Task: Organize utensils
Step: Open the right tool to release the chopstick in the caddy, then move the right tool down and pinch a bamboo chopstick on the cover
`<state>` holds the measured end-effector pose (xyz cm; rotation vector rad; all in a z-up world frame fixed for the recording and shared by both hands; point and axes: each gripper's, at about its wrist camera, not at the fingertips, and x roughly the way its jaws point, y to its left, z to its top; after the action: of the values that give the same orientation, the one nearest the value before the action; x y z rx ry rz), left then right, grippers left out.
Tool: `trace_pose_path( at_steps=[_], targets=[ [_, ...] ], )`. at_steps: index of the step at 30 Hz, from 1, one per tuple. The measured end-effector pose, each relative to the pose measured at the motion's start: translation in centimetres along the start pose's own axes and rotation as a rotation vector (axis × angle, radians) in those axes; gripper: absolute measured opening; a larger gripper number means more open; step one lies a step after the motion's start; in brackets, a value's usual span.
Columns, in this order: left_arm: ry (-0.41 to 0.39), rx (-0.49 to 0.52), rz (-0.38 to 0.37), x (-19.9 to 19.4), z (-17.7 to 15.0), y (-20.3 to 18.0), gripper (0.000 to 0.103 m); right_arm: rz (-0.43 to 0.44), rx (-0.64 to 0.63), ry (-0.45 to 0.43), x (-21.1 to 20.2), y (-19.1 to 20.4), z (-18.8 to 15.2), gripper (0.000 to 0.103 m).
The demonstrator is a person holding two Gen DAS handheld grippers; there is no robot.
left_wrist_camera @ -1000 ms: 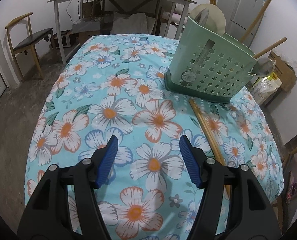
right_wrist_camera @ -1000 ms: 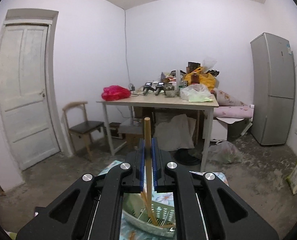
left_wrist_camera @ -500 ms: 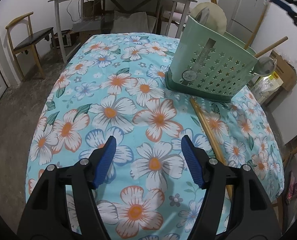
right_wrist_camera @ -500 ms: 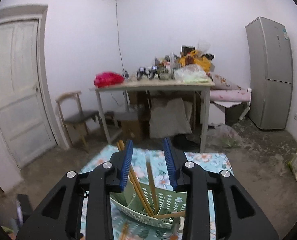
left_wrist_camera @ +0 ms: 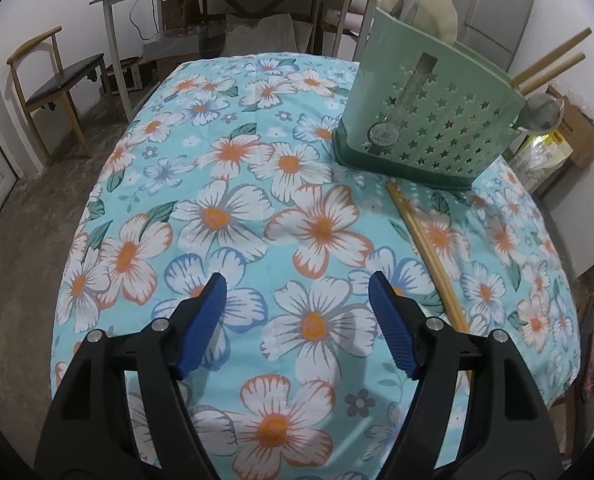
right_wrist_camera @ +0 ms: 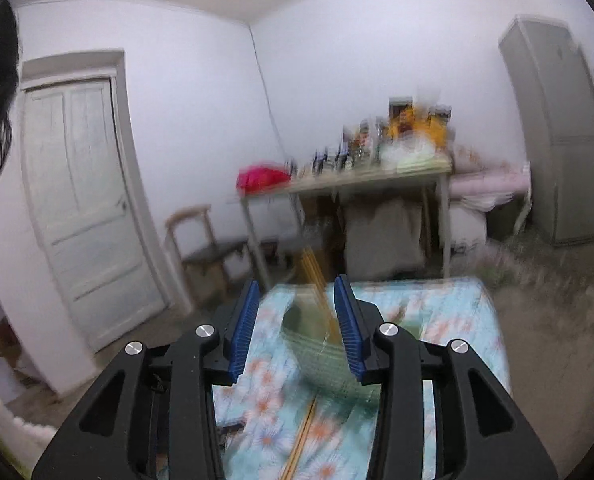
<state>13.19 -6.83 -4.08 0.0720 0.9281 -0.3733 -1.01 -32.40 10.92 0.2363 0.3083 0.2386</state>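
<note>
Wooden chopsticks [left_wrist_camera: 425, 256] lie flat on the flowery cloth of the table [left_wrist_camera: 225, 184], just in front of the green basket [left_wrist_camera: 433, 120]. They are the next thing to put away. More sticks [left_wrist_camera: 553, 60] already stand in the basket, leaning out at the far side.

The left gripper [left_wrist_camera: 297, 320] hangs over the cloth with its blue fingers [left_wrist_camera: 201, 324] wide apart and opening a bit more. Nothing is between them. The chopsticks are just to the side of it.

The right gripper [right_wrist_camera: 295, 328] is up by the basket [right_wrist_camera: 329, 360]. Its picture is blurry. Its fingers are partly open and opening too, and they hold nothing; the sticks seen between them look like they stand in the basket.

To do this well, I think a gripper should come down over the middle of the chopsticks, turn so its fingers sit across them, and pinch both together. Then lift, tip them up, and drop them in a slot. Grabbing near one end could make them swing or slip. Bumping the basket could knock it over.
</note>
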Motion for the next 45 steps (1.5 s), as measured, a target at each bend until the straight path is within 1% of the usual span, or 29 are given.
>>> trace_pose_path(
  at_steps=[1,3,5,6,7,8,10,12,15,18,19,26,36,45],
  targets=[
    [0.005,0.006,0.006,0.1,0.0,-0.1,0.071,0.003,0.025,0.047,0.7,-0.2,-1.2,0.039],
    [0.017,0.017,0.02,0.3,-0.1,-0.2,0.073,0.012,0.116,0.209,3.4,-1.1,-4.9,0.039],
    [0.031,0.03,0.035,0.6,-0.3,-0.4,0.075,0.013,0.194,0.337,5.7,-1.9,-8.2,0.039],
    [0.041,0.04,0.044,0.8,-0.4,-0.5,0.075,0.011,0.249,0.423,7.1,-2.4,-10.5,0.039],
    [0.051,0.048,0.053,1.0,-0.5,-0.7,0.075,0.007,0.281,0.468,7.9,-2.8,-11.8,0.038],
    [0.061,0.057,0.061,1.2,-0.6,-0.8,0.076,0.006,0.328,0.526,8.9,-3.2,-13.6,0.034],
    [0.075,0.072,0.072,1.6,-0.8,-1.0,0.076,0.014,0.401,0.602,10.1,-4.0,-16.1,0.029],
    [0.082,0.088,0.084,1.8,-1.1,-1.2,0.077,0.036,0.465,0.645,11.1,-4.3,-17.7,0.026],
    [0.081,0.107,0.102,2.0,-1.3,-1.4,0.079,0.05,0.487,0.656,11.4,-4.5,-18.6,0.023],
    [0.08,0.119,0.115,2.1,-1.4,-1.5,0.08,0.049,0.5,0.657,11.8,-4.9,-18.7,0.017],
    [0.081,0.121,0.118,2.1,-1.4,-1.6,0.081,0.049,0.505,0.659,12.4,-4.8,-18.2,0.016],
    [0.079,0.132,0.133,2.2,-1.5,-1.8,0.082,0.071,0.507,0.653,13.0,-4.4,-18.1,0.007],
    [0.078,0.143,0.14,2.2,-1.5,-1.8,0.083,0.047,0.511,0.629,11.7,-5.3,-17.8,0.007],
    [0.077,0.146,0.143,2.2,-1.6,-1.9,0.083,-0.022,0.533,0.624,9.7,-7.3,-18.0,0.007]
  ],
)
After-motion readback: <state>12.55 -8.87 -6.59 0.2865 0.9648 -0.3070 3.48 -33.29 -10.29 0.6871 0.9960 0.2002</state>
